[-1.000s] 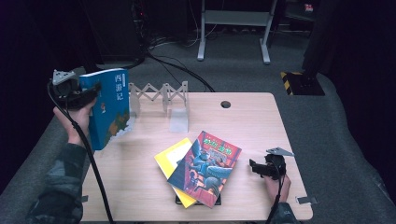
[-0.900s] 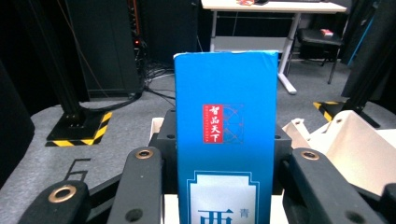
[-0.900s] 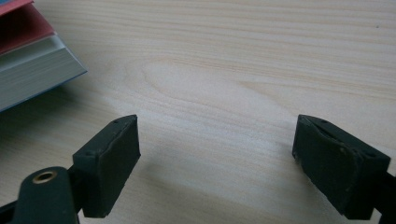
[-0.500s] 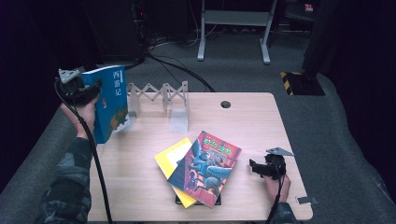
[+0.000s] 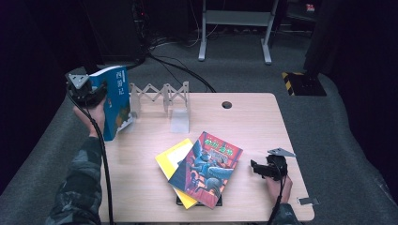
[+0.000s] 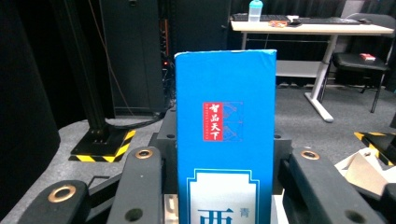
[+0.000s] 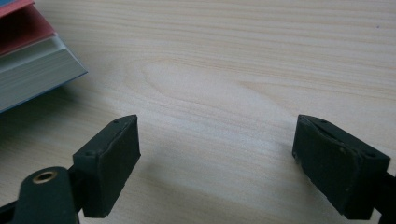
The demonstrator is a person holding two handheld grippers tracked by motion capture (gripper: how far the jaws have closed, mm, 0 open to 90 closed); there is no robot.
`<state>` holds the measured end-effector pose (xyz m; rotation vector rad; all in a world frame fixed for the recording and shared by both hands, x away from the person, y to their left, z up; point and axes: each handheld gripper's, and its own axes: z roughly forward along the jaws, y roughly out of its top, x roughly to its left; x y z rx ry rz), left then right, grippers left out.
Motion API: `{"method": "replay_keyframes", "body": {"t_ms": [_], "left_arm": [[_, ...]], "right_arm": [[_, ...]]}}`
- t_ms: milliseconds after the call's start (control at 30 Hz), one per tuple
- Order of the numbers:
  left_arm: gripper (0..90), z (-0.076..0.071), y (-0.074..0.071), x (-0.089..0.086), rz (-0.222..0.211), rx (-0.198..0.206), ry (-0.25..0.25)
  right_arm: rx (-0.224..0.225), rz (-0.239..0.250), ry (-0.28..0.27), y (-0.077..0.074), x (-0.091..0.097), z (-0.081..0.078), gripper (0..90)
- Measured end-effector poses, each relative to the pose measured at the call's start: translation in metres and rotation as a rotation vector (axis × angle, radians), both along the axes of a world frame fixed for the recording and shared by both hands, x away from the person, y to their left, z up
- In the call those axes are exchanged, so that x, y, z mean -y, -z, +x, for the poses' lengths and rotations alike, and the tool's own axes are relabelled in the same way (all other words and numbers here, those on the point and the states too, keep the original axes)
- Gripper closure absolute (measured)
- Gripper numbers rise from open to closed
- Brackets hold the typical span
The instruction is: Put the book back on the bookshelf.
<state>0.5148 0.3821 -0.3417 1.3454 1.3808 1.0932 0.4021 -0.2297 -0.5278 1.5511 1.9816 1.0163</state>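
A thick blue book [image 5: 114, 101] stands nearly upright over the table's far left corner, spine toward the camera, with my left gripper [image 5: 87, 91] shut on it. In the left gripper view the blue book's spine [image 6: 225, 140] rises between the two black jaws. My right gripper [image 5: 258, 168] rests low over the table at the front right, open, with bare wood between its pads [image 7: 116, 161]. A colourful paperback [image 5: 206, 168] lies on a yellow book [image 5: 174, 159] in the middle front, just left of that gripper; the paperback's corner [image 7: 32, 60] shows at the upper left of the right gripper view.
A white zigzag folding book stand [image 5: 162, 98] sits at the back of the wooden table [image 5: 253, 126], right of the blue book. A cable hole [image 5: 226, 104] is near the far edge. Grey carpet and cables lie beyond.
My left hand has brought the blue book lower, toward the table's left corner beside the stand. The right gripper has stayed where it was.
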Motion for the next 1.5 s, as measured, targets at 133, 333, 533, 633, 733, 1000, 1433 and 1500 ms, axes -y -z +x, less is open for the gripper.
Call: {"method": "replay_keyframes", "body": {"t_ms": [133, 333, 533, 633, 733, 1000, 1433, 1500], "left_arm": [[61.6, -0.005, 0.009, 0.0, 0.01, 0.018, 0.01], [61.4, -0.015, 0.011, 0.002, 0.014, 0.018, 0.033], [61.1, -0.024, 0.011, 0.003, 0.015, 0.005, 0.042], [61.0, -0.033, 0.011, 0.001, 0.036, -0.02, 0.056], [60.9, -0.039, 0.009, 0.0, 0.034, -0.045, 0.065], [60.8, -0.06, 0.011, -0.006, 0.026, -0.078, 0.078], [60.6, -0.091, 0.023, -0.016, 0.025, -0.11, 0.092], [60.6, -0.095, 0.025, -0.017, 0.024, -0.117, 0.088]], "right_arm": [[0.0, -0.002, -0.002, 0.0, 0.0, 0.0, 14.1], [-0.001, -0.008, -0.001, 0.0, -0.001, 0.0, 14.2], [0.0, -0.009, 0.0, 0.0, -0.001, 0.0, 14.2], [0.0, -0.01, 0.0, 0.0, -0.001, 0.0, 14.2], [-0.002, -0.01, 0.002, 0.0, -0.001, -0.001, 14.2], [0.004, -0.009, -0.004, 0.0, -0.001, 0.0, 14.2], [-0.005, -0.01, 0.001, 0.0, -0.002, -0.001, 14.2], [-0.005, -0.011, 0.001, 0.0, -0.002, -0.001, 14.2]]}}
